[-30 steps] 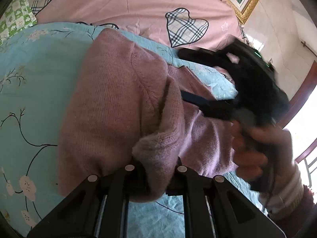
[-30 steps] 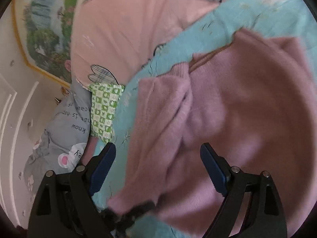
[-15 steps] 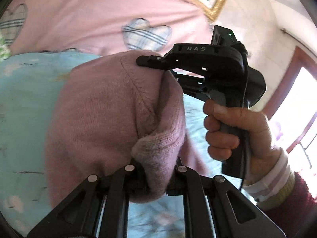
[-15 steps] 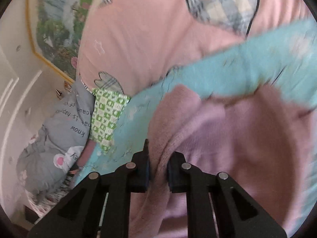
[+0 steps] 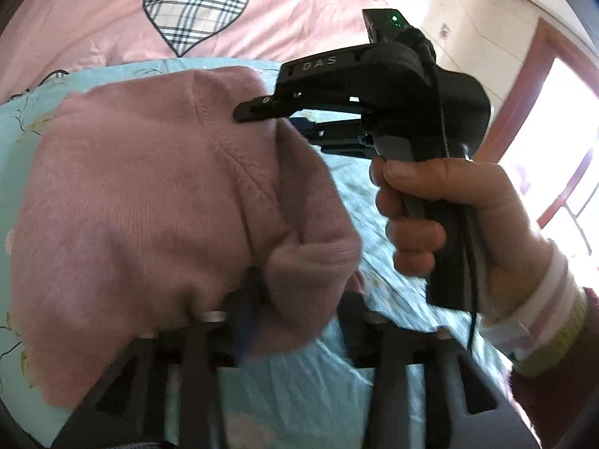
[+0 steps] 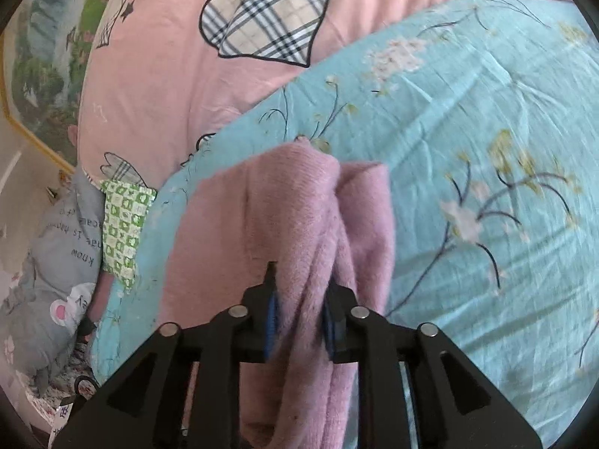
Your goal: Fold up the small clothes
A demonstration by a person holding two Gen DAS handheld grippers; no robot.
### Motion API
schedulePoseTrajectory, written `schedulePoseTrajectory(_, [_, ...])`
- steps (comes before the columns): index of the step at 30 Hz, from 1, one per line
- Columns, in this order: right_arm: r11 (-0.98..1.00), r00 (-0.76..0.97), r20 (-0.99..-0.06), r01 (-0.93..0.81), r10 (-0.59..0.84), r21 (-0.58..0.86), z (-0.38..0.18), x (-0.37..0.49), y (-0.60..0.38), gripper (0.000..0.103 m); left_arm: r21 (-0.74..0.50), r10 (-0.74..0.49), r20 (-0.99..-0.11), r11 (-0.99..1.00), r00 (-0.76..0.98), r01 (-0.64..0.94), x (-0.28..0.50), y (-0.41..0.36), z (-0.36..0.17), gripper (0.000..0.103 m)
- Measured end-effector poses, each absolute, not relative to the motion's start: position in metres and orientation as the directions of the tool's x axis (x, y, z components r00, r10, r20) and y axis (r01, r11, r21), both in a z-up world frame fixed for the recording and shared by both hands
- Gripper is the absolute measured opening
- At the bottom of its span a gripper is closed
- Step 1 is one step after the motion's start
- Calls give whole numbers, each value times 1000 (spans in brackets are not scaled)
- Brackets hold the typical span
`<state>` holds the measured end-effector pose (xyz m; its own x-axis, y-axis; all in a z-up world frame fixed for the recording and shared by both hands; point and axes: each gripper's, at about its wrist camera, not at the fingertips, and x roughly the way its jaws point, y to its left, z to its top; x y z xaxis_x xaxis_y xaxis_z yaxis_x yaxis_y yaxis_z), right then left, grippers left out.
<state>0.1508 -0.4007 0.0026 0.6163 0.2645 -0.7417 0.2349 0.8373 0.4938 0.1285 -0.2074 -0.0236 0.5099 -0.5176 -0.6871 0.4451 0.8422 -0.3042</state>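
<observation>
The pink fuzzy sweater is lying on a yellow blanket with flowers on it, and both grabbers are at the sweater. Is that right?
Almost. The blanket is light blue, not yellow; the right wrist view shows its flower print clearly. The rest stands: the pink sweater lies on it, with the right gripper pinching a fold and the left gripper at its cuff.

A bed is covered by a turquoise floral sheet [image 6: 468, 119] and a pink quilt [image 5: 112, 18]; a sunlit red-framed window [image 5: 561, 142] is seen beside pale walls [image 5: 468, 11].
</observation>
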Motion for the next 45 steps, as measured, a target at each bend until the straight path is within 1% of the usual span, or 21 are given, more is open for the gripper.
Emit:
schedulePoseTrajectory(2, [841, 643, -732, 253, 224, 479, 13, 138, -398, 28, -312, -529, -674, 836, 515, 451, 115, -196, -15, 54])
schedulePoseTrajectory(5, [831, 705, -683, 256, 188, 493, 32, 109, -395, 29, -338, -546, -654, 830, 524, 444, 96, -173, -6, 59])
schedulePoseTrajectory(8, [815, 755, -624, 223, 202, 534, 45, 82, -384, 29, -363, -533, -648, 844, 544, 394, 87, -145, -3, 61])
schedulePoseTrajectory(9, [813, 757, -619, 217, 209, 540, 46, 79, -380, 29, -374, -528, -647, 848, 550, 375, 86, -136, -2, 61])
schedulePoseTrajectory(11, [810, 746, -626, 210, 230, 548, 42, 74, -372, 29, -393, -511, -652, 860, 560, 326, 88, -116, -3, 63])
schedulePoseTrajectory(13, [810, 718, -652, 220, 242, 544, 32, 78, -364, 29, -406, -487, -654, 872, 579, 274, 97, -96, -3, 65])
schedulePoseTrajectory(18, [798, 692, -680, 256, 244, 546, 14, 87, -364, 29, -447, -439, -669, 882, 600, 147, 114, -50, -4, 68])
schedulePoseTrajectory(20, [803, 684, -687, 253, 246, 540, 12, 93, -363, 29, -463, -438, -673, 878, 596, 123, 129, -38, -8, 68])
schedulePoseTrajectory(22, [810, 667, -703, 257, 246, 528, 8, 101, -363, 29, -482, -448, -678, 869, 583, 108, 143, -29, -13, 72])
schedulePoseTrajectory(24, [815, 655, -715, 259, 245, 517, 4, 107, -362, 29, -497, -448, -693, 865, 565, 78, 159, -22, -19, 72])
schedulePoseTrajectory(25, [821, 644, -721, 249, 256, 513, 4, 113, -358, 26, -512, -455, -689, 856, 564, 64, 165, -17, -20, 72])
schedulePoseTrajectory(26, [830, 636, -725, 234, 264, 507, 6, 118, -353, 9, -523, -460, -685, 850, 565, 58, 169, -15, -20, 72])
schedulePoseTrajectory(28, [866, 647, -713, 160, 270, 473, 29, 130, -334, 9, -543, -470, -679, 839, 564, 45, 174, -9, -19, 72])
schedulePoseTrajectory(30, [870, 697, -653, 85, 297, 486, 58, 131, -323, 8, -548, -475, -677, 835, 562, 45, 178, -8, -16, 72])
schedulePoseTrajectory(32, [876, 727, -629, 77, 277, 475, 78, 126, -325, 8, -538, -468, -682, 841, 561, 48, 187, -10, -13, 72])
schedulePoseTrajectory(33, [879, 729, -631, 86, 266, 469, 79, 122, -331, 8, -535, -468, -681, 843, 563, 53, 188, -11, -12, 72])
schedulePoseTrajectory(35, [887, 709, -667, 129, 230, 443, 69, 116, -343, 8, -528, -468, -683, 847, 561, 62, 195, -16, -11, 73])
schedulePoseTrajectory(36, [891, 686, -701, 174, 195, 419, 55, 111, -353, 8, -523, -465, -688, 850, 558, 63, 200, -19, -11, 74])
schedulePoseTrajectory(38, [874, 658, -727, 220, 196, 434, 31, 104, -368, 8, -509, -460, -703, 858, 542, 68, 212, -28, -15, 74])
schedulePoseTrajectory(42, [850, 642, -746, 282, 178, 445, -5, 94, -389, 8, -476, -434, -737, 878, 518, 59, 233, -42, -22, 77])
schedulePoseTrajectory(45, [835, 662, -727, 286, 183, 470, -7, 90, -393, 8, -447, -414, -749, 892, 517, 66, 241, -48, -24, 81])
